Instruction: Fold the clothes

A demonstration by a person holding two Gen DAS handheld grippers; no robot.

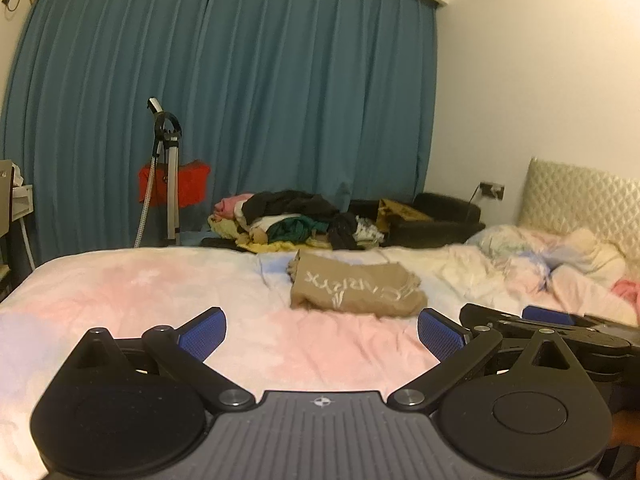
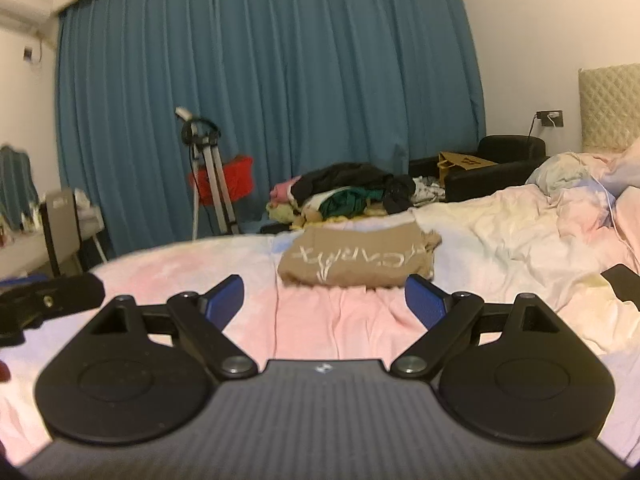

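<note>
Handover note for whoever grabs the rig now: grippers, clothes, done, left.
Left gripper: open, empty, above the pink bedspread.
Right gripper: open, empty, beside the left one.
Tan garment with white lettering: lies folded on the bed, just ahead of both grippers, untouched.
Clothes pile: unfolded heap at the far edge of the bed, by the blue curtain.
Done: tan garment looks folded.
Left: the pile.

Both grippers are showing the same build — left gripper (image 1: 322,334) and right gripper (image 2: 324,300): black linkage arms, silver pivot screws, ribbed grey body at six o'clock — blue textured pads (image 1: 204,334).
</note>
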